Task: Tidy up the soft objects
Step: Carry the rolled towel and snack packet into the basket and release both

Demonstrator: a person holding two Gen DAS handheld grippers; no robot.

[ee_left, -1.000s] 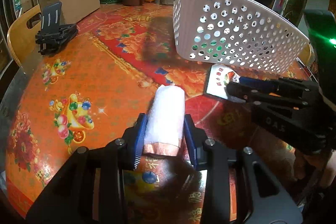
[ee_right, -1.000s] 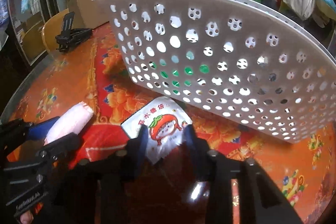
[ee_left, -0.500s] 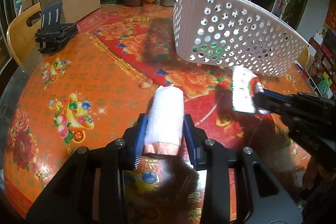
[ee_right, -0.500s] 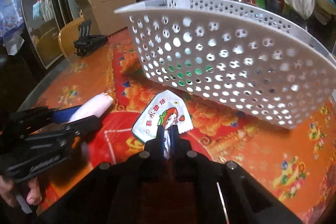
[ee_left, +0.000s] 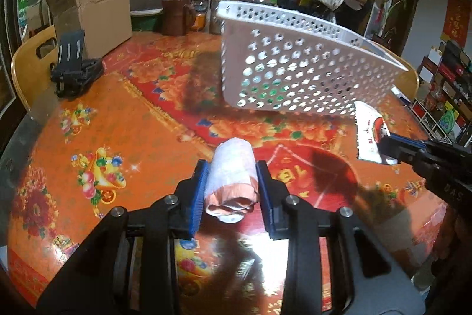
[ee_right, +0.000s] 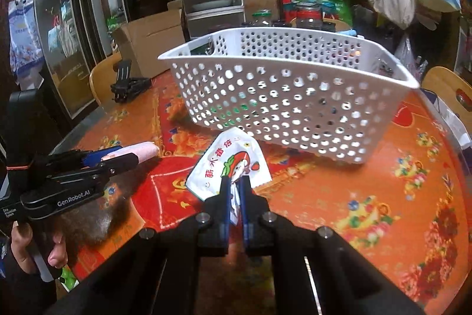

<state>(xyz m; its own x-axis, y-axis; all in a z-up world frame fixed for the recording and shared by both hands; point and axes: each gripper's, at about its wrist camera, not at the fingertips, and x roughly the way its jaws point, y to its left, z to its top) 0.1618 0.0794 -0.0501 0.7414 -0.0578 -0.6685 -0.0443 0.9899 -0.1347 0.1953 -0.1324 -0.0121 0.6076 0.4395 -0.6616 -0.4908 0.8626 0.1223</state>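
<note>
My left gripper (ee_left: 231, 171) is shut on a pale pink rolled pack (ee_left: 231, 167), lifted above the orange tablecloth; the same pink rolled pack (ee_right: 138, 151) shows in the right wrist view, held by the left gripper (ee_right: 118, 157). My right gripper (ee_right: 235, 182) is shut on a flat white sachet (ee_right: 233, 163) printed with a tomato figure, raised in front of the white perforated basket (ee_right: 283, 96). From the left wrist view the sachet (ee_left: 367, 135) hangs at the right gripper (ee_left: 386, 145), right of the basket (ee_left: 295, 73).
A black folding stand (ee_left: 72, 65) sits at the table's left edge beside a cardboard box (ee_left: 94, 14). A brown mug (ee_left: 175, 16), jars and bags crowd the far side behind the basket. Wooden chair backs (ee_right: 448, 87) stand at both sides. A hand (ee_right: 41, 250) grips the left tool.
The right gripper closed on the sachet and lifted it off the table, toward the basket. The left gripper rose a little with the pink roll.
</note>
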